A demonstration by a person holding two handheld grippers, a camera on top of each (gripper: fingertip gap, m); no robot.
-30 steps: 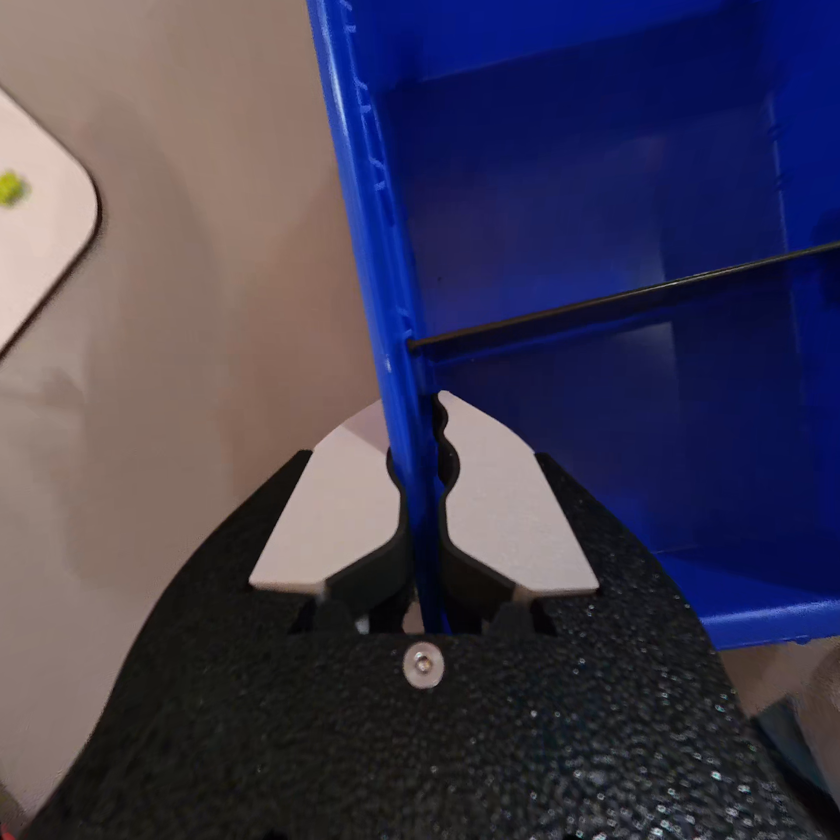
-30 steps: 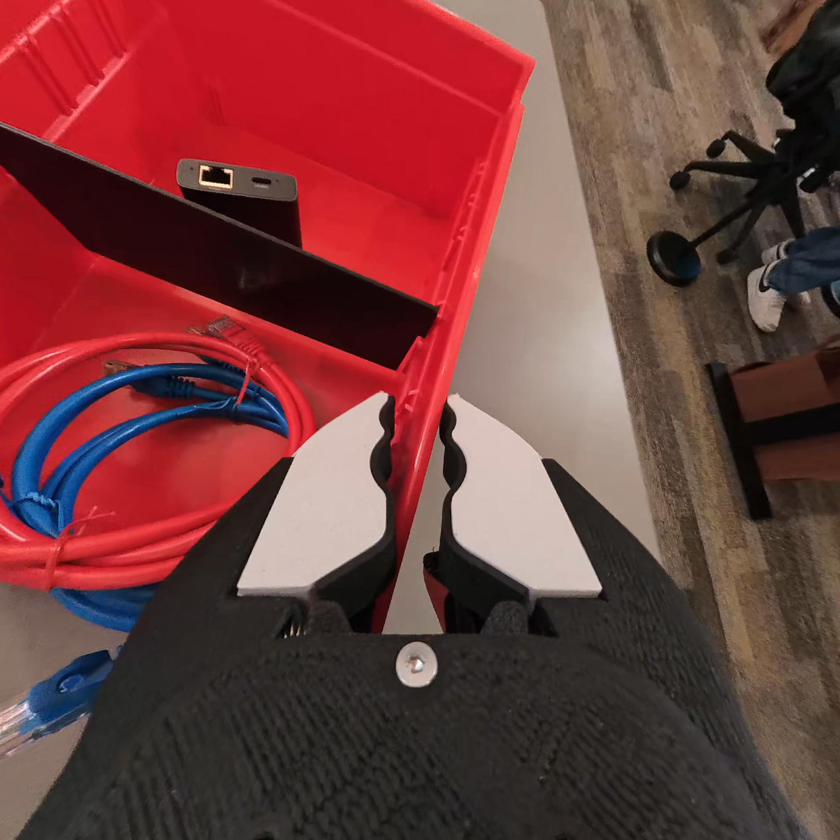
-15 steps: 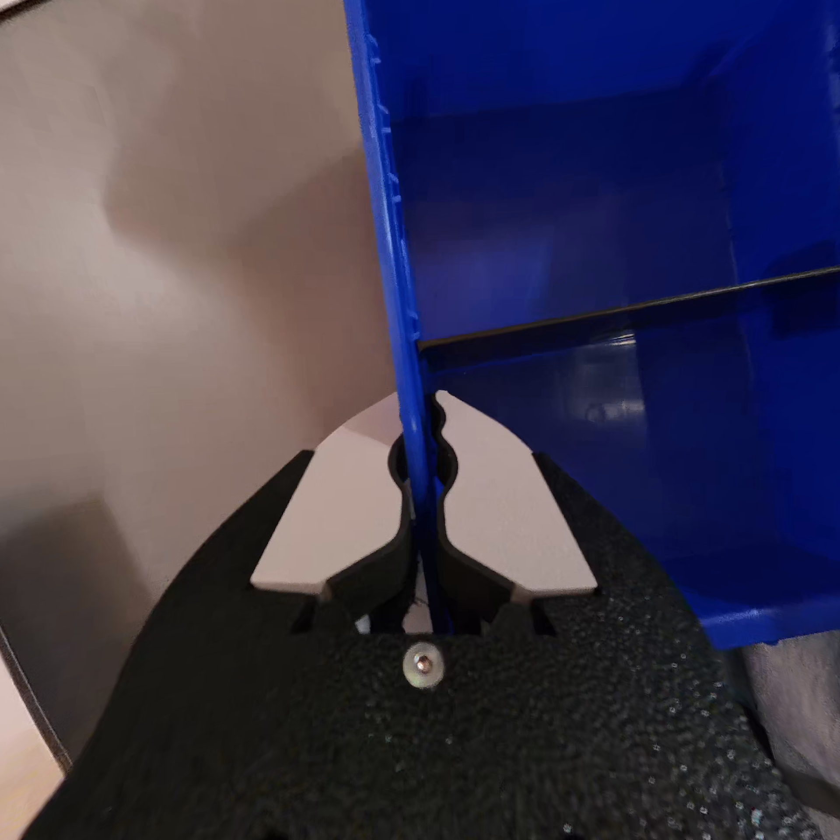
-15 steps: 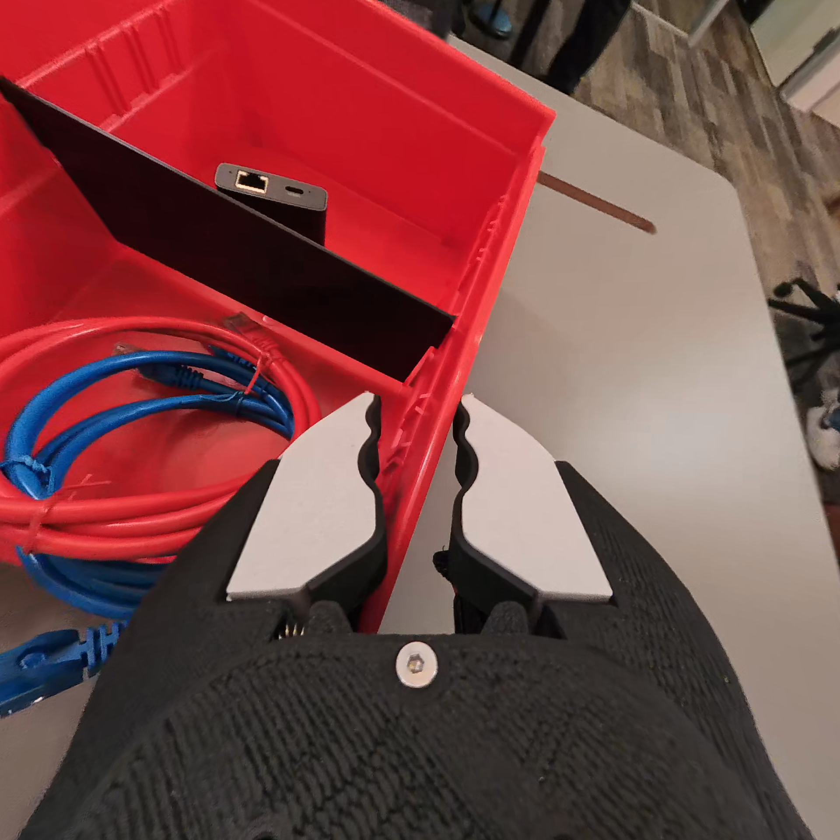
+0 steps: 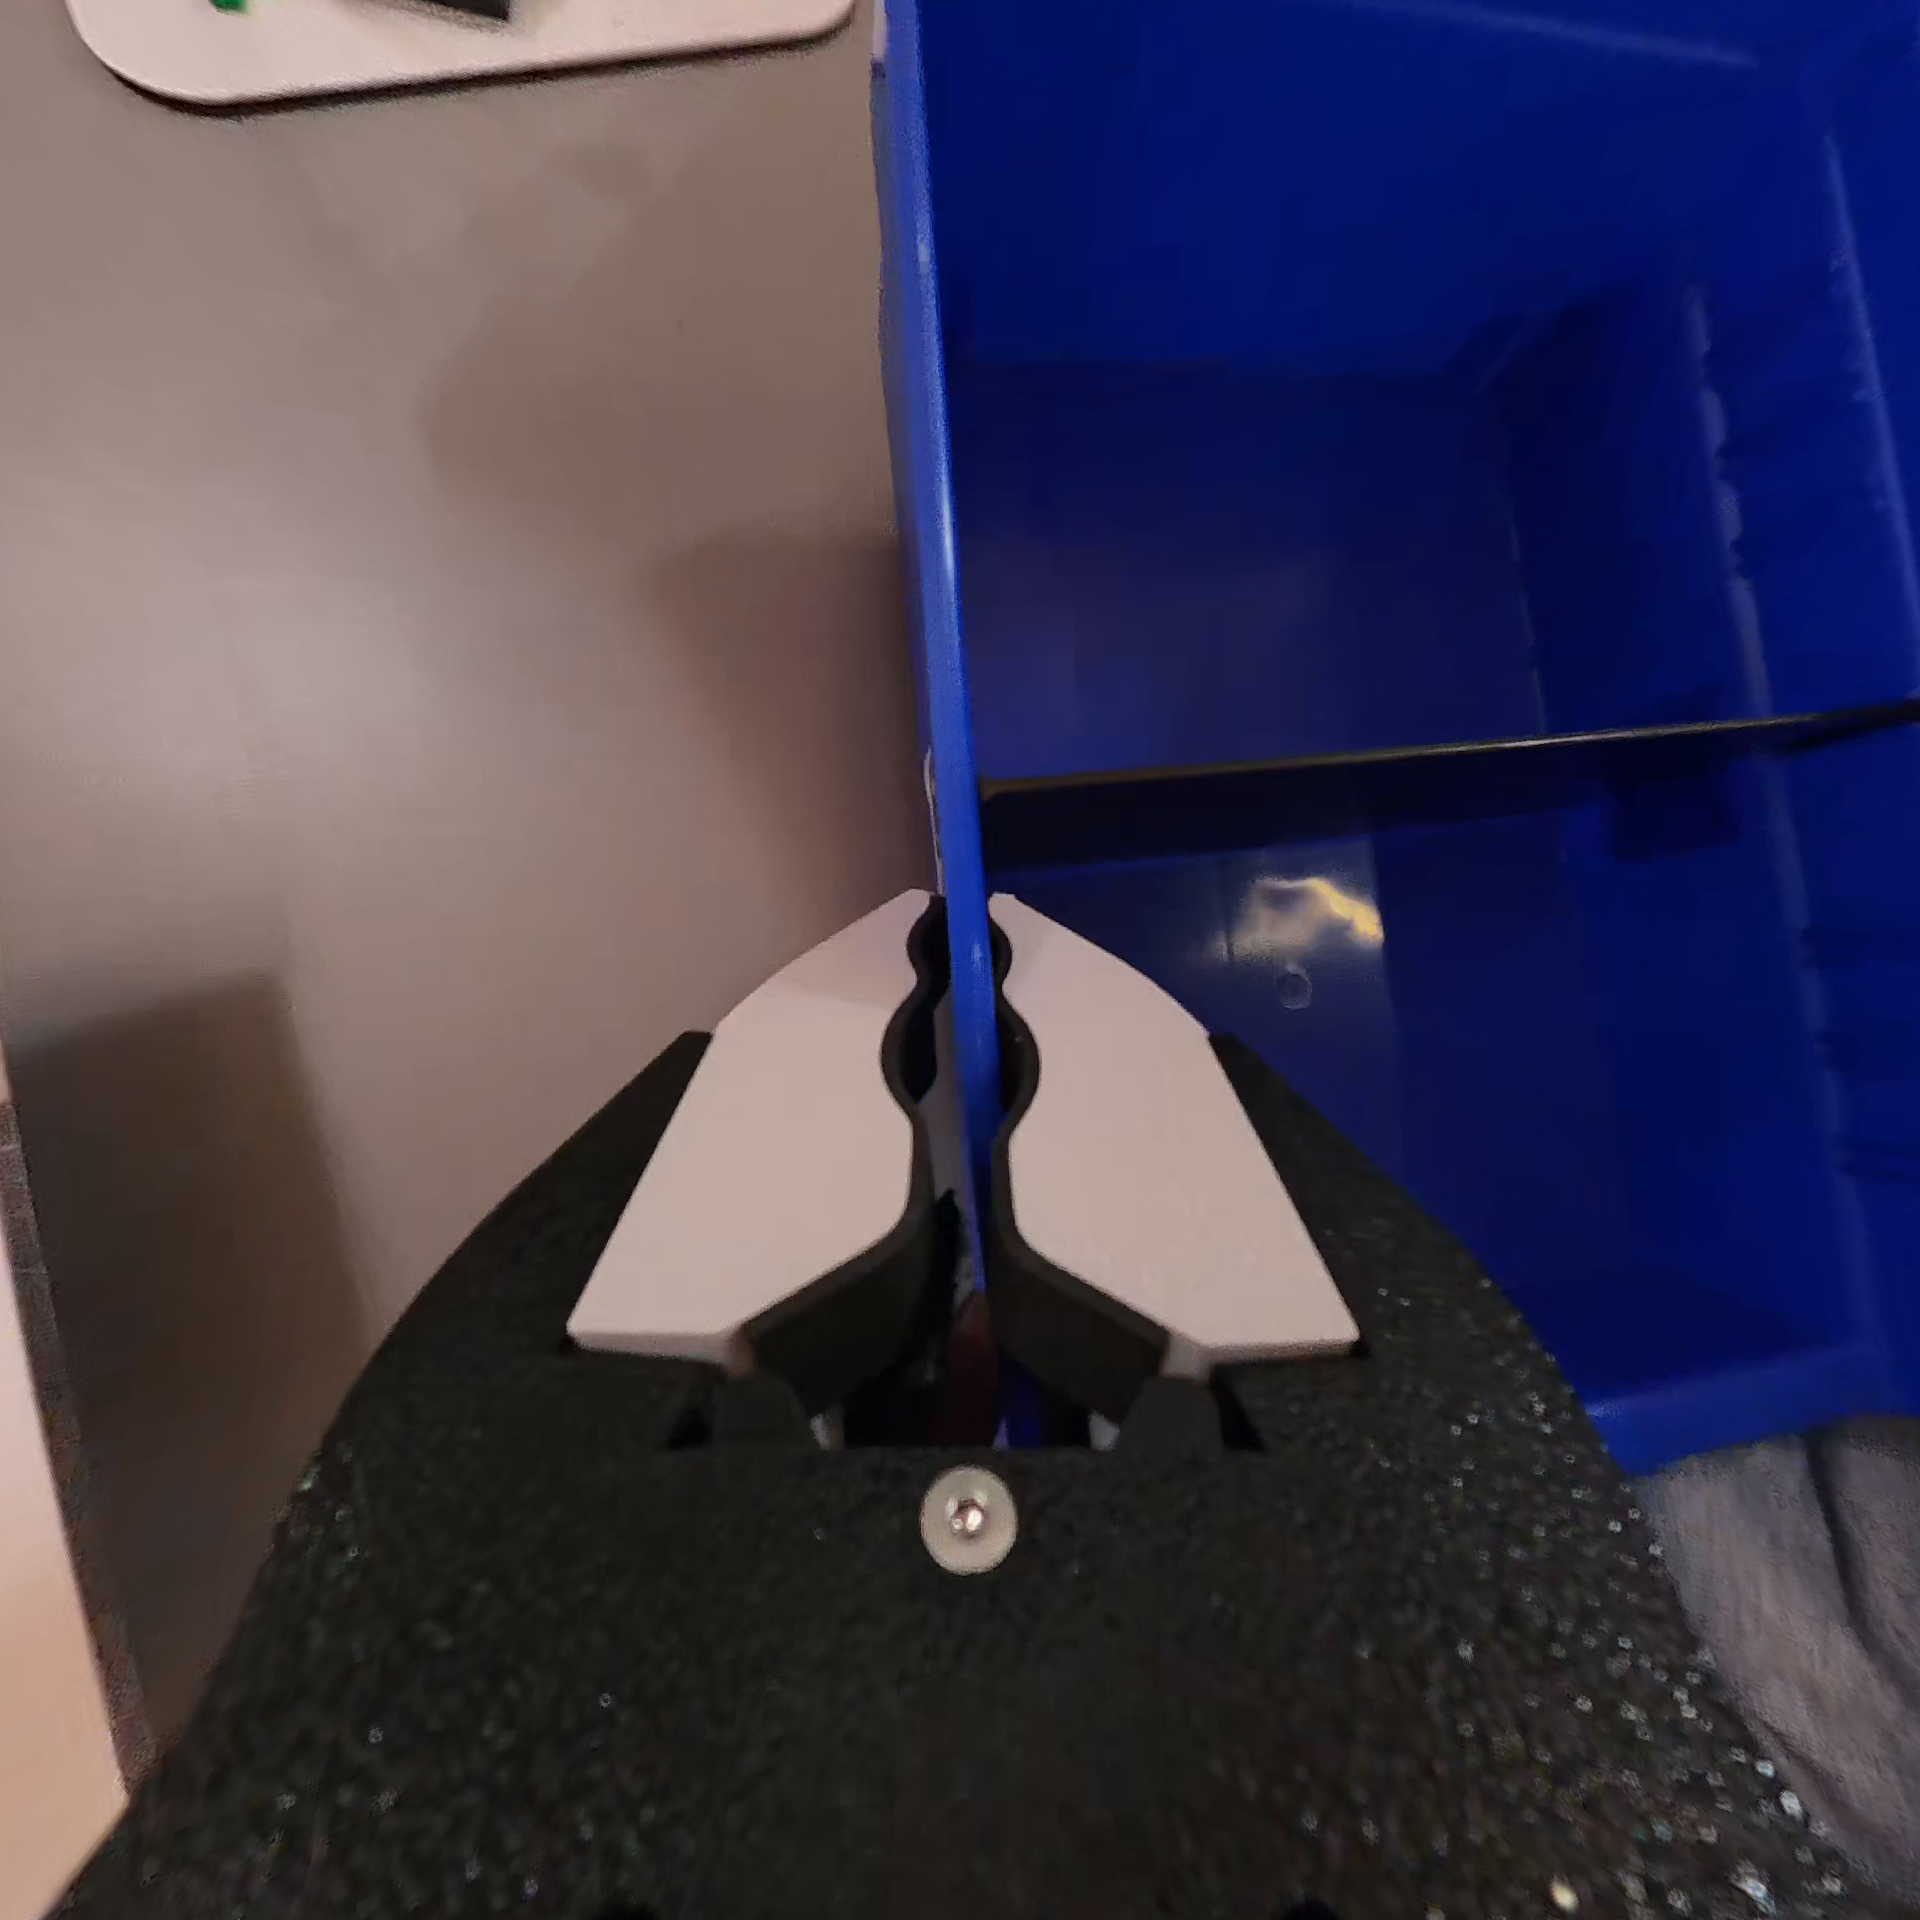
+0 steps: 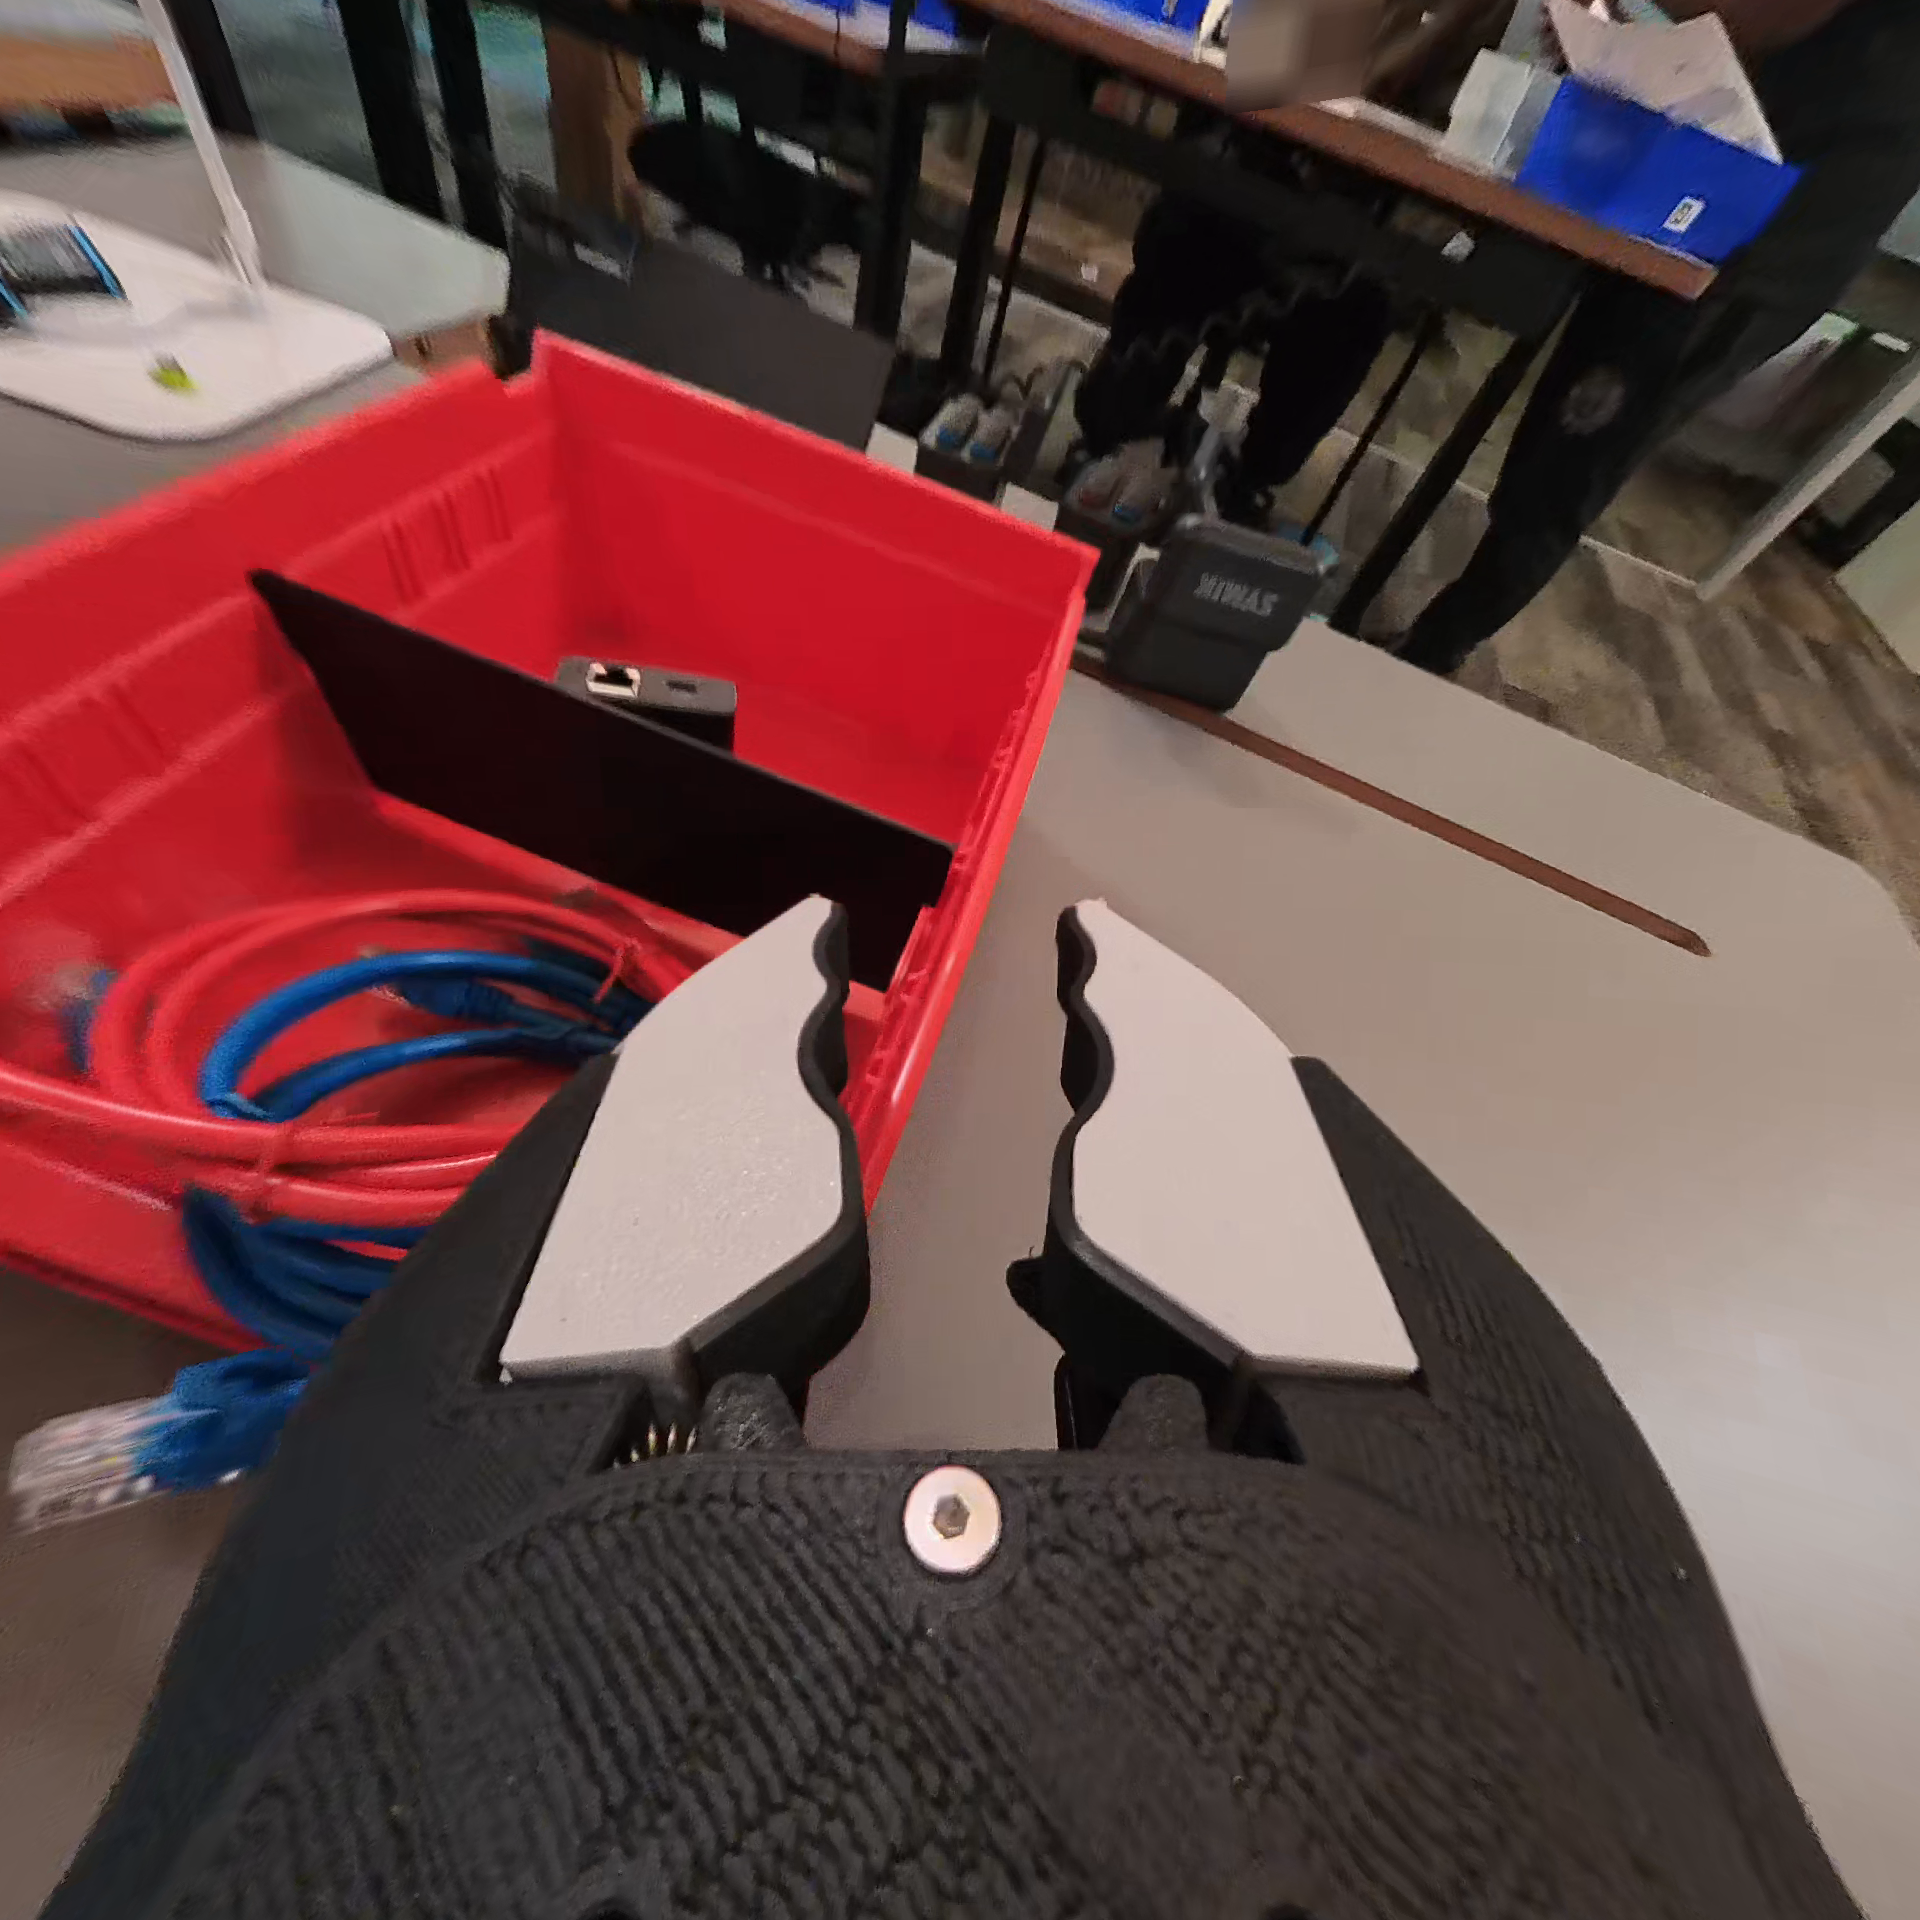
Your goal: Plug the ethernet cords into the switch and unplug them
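Observation:
My left gripper (image 5: pixel 964 914) is shut on the left wall of a blue plastic bin (image 5: pixel 1351 468). A thin black divider (image 5: pixel 1455 769) splits the bin, and both parts look empty. My right gripper (image 6: pixel 945 925) is open and empty, just off the right wall of a red bin (image 6: pixel 790 540). The red bin has a black divider (image 6: pixel 623 790). Coiled red and blue network cables (image 6: pixel 343 1049) lie in its near part and a small dark adapter box (image 6: pixel 649 691) stands in its far part. A blue cable plug (image 6: pixel 156 1434) hangs out over the table.
Both bins sit on a grey table (image 6: pixel 1455 1091). A white board (image 5: pixel 468 42) lies at the far left. A dark grey device (image 6: pixel 1210 613) stands at the table's far edge. Beyond are dark table legs and another table with a blue box (image 6: pixel 1652 177). My hands' fingertips stand some 50 cm from each other.
My right gripper has opened, let go of the red bin's right wall and drawn back and up. My left gripper stays shut on the blue bin's wall, and its view has shifted.

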